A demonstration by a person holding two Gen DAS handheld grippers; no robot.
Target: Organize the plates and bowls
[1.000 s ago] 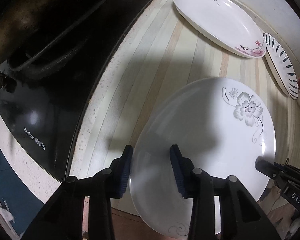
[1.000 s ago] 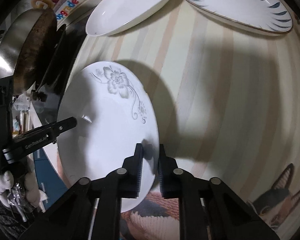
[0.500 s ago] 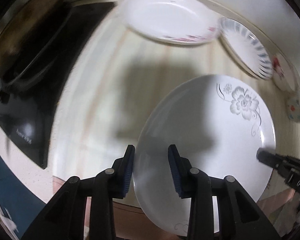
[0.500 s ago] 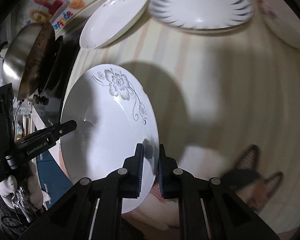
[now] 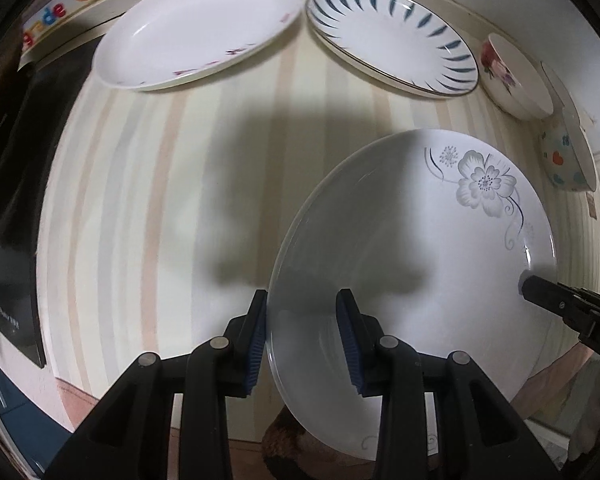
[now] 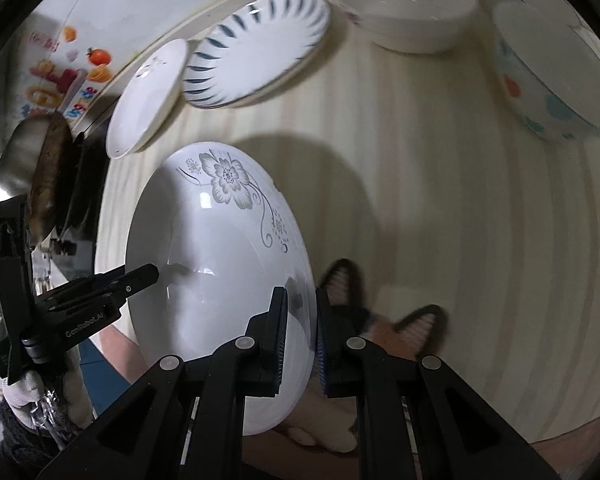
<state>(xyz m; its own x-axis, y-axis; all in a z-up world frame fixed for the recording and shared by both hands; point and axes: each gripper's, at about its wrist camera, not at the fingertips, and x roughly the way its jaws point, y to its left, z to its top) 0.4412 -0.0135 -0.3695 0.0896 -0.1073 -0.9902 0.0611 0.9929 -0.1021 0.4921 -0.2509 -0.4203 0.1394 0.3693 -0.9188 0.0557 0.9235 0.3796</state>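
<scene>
Grey-flower plate [image 5: 412, 248] clamped by left gripper [image 5: 302, 338] and right gripper [image 6: 300, 334]
2 empty plates at 12 o'clock; striped counter [image 5: 180, 208] bare at 9 o'clock

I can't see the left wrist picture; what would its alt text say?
A white plate with a grey flower is held above a striped counter, its rim between the left gripper jaws, with the right gripper at its far edge. Behind stand two more plates and two bowls.
</scene>
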